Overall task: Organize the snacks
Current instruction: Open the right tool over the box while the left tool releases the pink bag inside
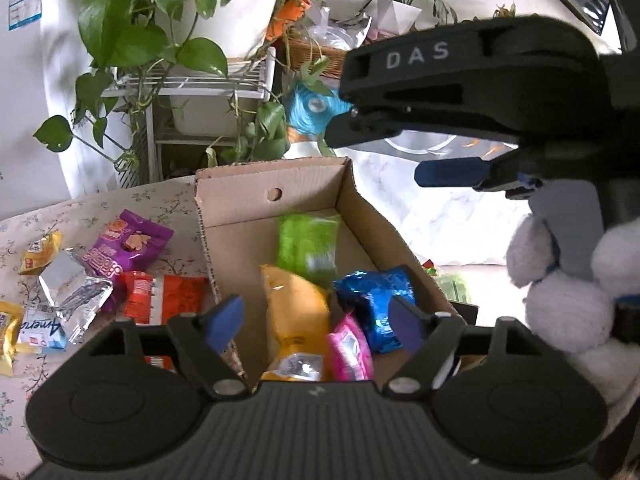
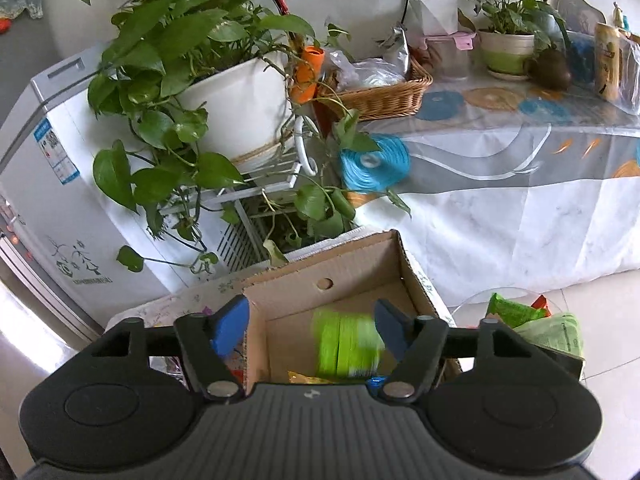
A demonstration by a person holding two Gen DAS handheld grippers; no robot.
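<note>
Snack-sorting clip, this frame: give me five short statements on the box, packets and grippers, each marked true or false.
1. The cardboard box holds a green packet. True.
2. The purple packet lies inside the box. False: it lies on the floral cloth beside it.
3. The left gripper is clamped on the yellow packet. False: open, pressing on nothing.
4. The right gripper is open. True.
5. The box is empty. False: several packets lie in it.
</note>
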